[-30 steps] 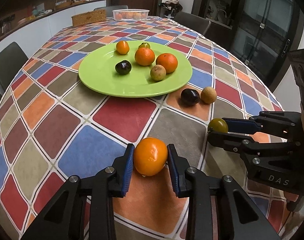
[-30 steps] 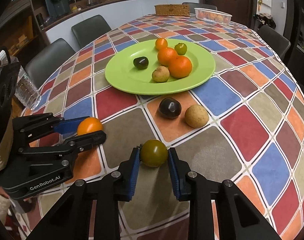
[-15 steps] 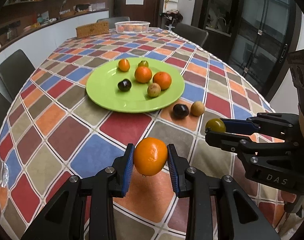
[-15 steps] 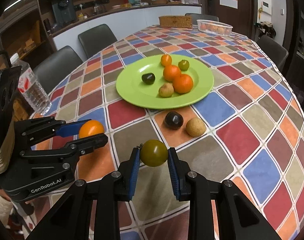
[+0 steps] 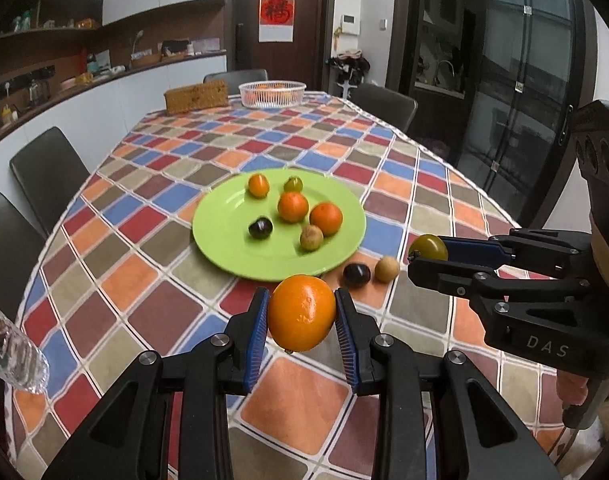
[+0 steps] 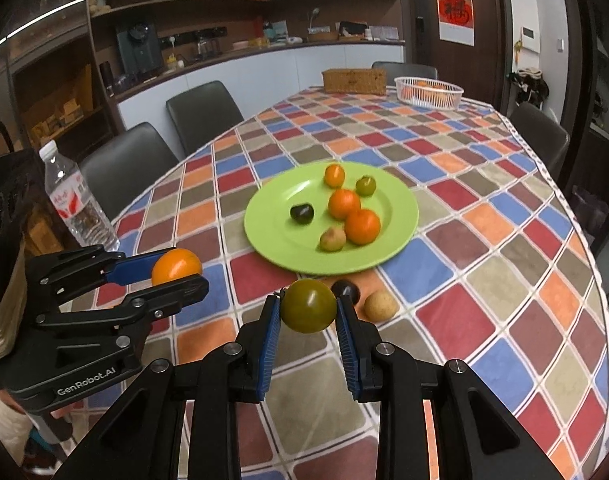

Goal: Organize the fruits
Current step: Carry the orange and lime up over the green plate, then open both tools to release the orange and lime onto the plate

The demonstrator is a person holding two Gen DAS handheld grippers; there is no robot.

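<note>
My left gripper (image 5: 302, 318) is shut on an orange (image 5: 302, 312) and holds it above the table, near the front edge. My right gripper (image 6: 308, 312) is shut on a green tomato (image 6: 309, 305), also in the air. Each gripper shows in the other's view, the right one (image 5: 426, 254) and the left one (image 6: 180, 270). The green plate (image 5: 224, 224) lies ahead with several fruits on it. A dark plum (image 5: 356, 275) and a small brown fruit (image 5: 386, 268) lie on the cloth just in front of the plate.
A water bottle (image 6: 78, 200) stands at the table's left edge. A white basket (image 6: 428, 92) with oranges and a wicker box (image 6: 354, 81) sit at the far end. Dark chairs (image 6: 132, 160) line the left side of the checked tablecloth (image 5: 152, 256).
Both grippers have risen and tilted up with their fruits, so the plate and table now look farther away and lower. The grips have not changed.
</note>
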